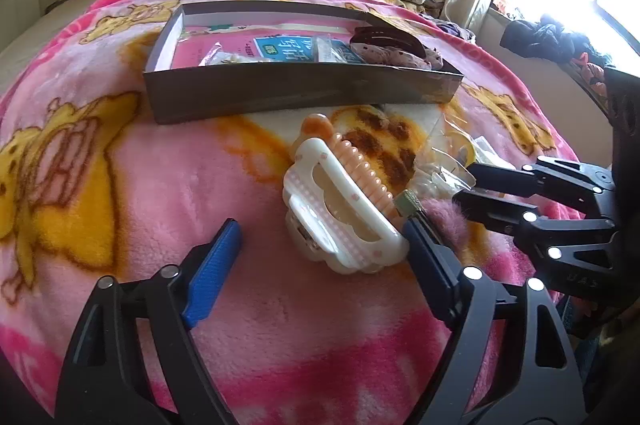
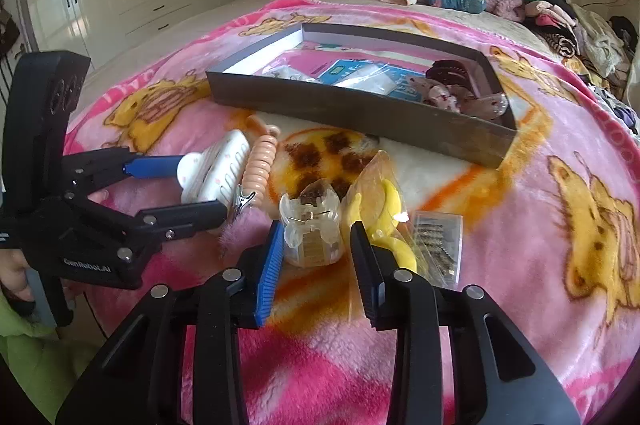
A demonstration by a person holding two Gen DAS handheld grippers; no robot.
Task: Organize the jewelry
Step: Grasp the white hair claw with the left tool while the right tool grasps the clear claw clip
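Currently both grippers are working the loose pile on the pink cartoon blanket, just in front of the dark shallow box that's already holding packets and a dark hair claw.

Left gripper: jaws spread wide, straddling the white hair claw; nothing gripped yet. The right-side pad is touching the claw's end, the left pad is well clear. A peach spiral hair tie is lying against the claw's far edge, with a small metal clip just beside it. I'd centre the claw between the pads before closing, or the tie and clip are likely getting dragged along.

Right gripper: jaws open, flanking a clear hair claw, not clamped. A bagged yellow item is sitting against the right finger; a packet of bobby pins is just beyond it. Clear plastic looks slippery, so close across the body.

Pose: both tools are angling low and forward towards the box, side by side, close together.
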